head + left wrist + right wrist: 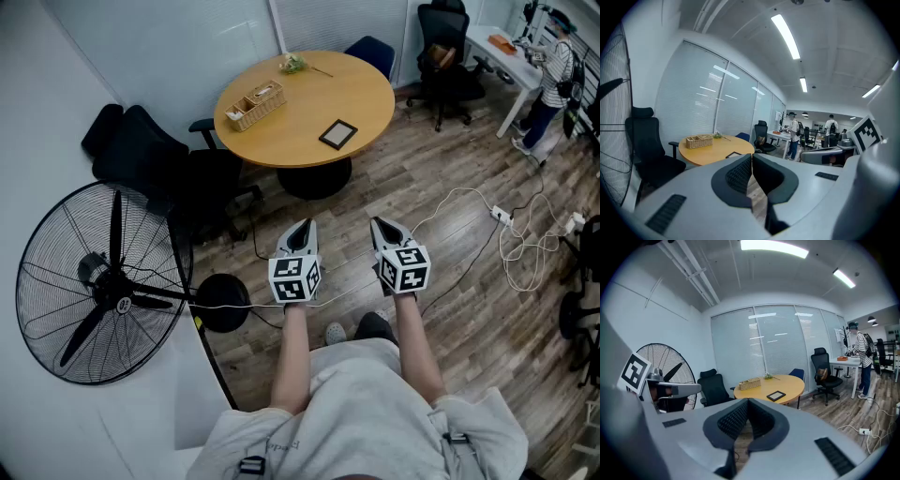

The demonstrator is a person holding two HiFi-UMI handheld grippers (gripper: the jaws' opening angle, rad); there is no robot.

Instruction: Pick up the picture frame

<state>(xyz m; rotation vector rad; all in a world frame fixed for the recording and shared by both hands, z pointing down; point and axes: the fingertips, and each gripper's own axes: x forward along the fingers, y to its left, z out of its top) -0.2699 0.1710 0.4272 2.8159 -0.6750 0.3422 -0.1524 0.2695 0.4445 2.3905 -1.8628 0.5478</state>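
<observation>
A small black picture frame lies flat near the front edge of a round wooden table. It also shows on the table in the right gripper view as the picture frame, and its edge peeks over the jaws in the left gripper view as the picture frame. My left gripper and right gripper hang side by side over the floor, well short of the table. Both are shut with nothing between the jaws.
A wicker basket and a small plant sprig sit on the table. Black office chairs stand left of it, a big floor fan at my left. Cables and a power strip lie on the floor at right. A person stands by a far desk.
</observation>
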